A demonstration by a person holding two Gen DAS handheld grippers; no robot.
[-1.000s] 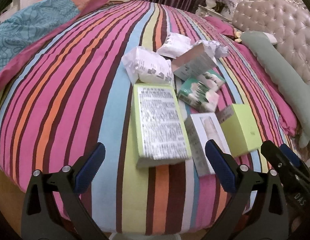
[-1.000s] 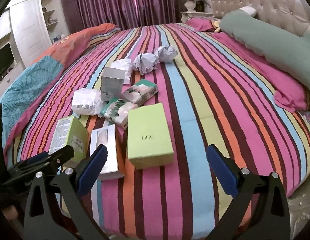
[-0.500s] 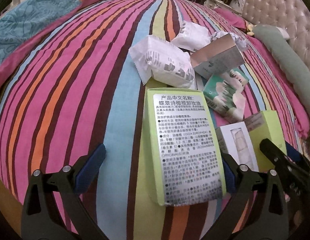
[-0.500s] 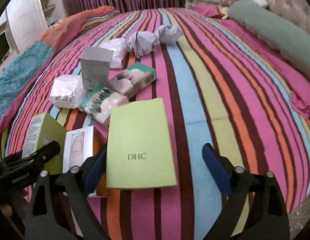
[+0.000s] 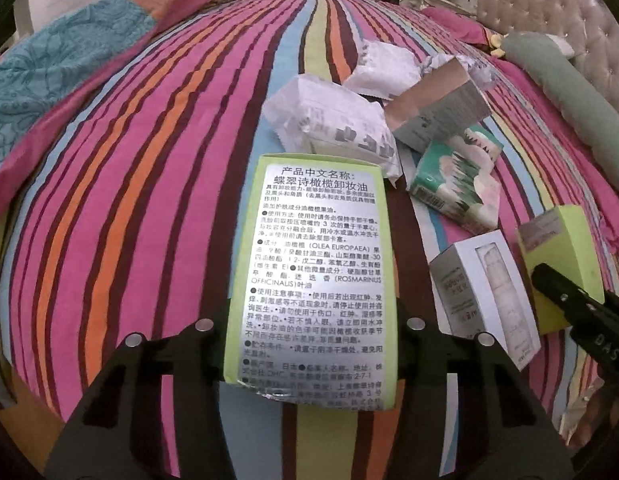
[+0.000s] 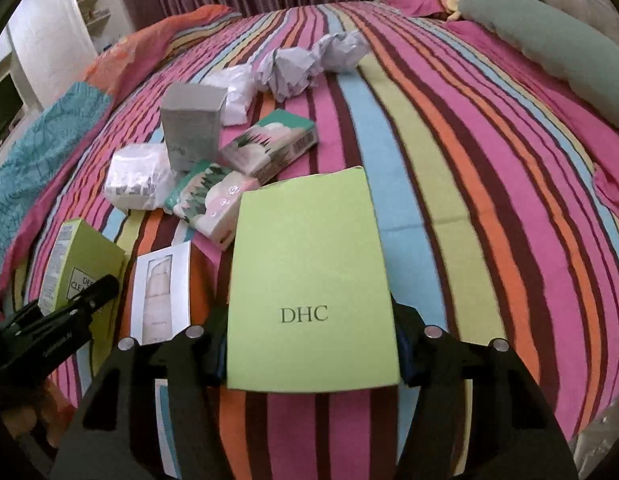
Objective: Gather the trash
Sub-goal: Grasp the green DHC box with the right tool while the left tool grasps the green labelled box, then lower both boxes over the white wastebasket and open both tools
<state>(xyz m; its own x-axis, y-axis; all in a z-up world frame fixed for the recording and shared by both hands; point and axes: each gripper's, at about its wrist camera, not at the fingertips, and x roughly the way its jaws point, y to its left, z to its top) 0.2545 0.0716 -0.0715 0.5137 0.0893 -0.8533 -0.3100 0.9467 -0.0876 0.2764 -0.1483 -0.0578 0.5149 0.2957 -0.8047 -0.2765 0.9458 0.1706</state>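
Both hands are at the grasping step of the trash pickup, each closing on its own carton at the near edge of the striped bed (image 6: 449, 152); the left hand-held gripper (image 5: 309, 344) has the green box with the silver label (image 5: 313, 280) between its jaws, which are closing and stand against the box's long sides near its near end; the right hand-held gripper (image 6: 309, 356) is likewise closing its jaws on the plain green DHC box (image 6: 309, 280), the pads at the two long edges of its near end.

Each box lies flat on the bedspread, broad face up, its long axis running away from its camera toward the heap of other litter; so each is taken across its narrow width.

Next, I judge, comes a firm squeeze and a straight lift; thin cardboard may buckle or slip if pinched only at the end, so the grip wants to be secure before raising.

Left on the bed between and beyond them: a white carton (image 6: 159, 296), floral tissue packs (image 6: 213, 200), a grey box (image 6: 191, 128), a white wrapper (image 5: 329, 116) and crumpled paper (image 6: 309, 64).
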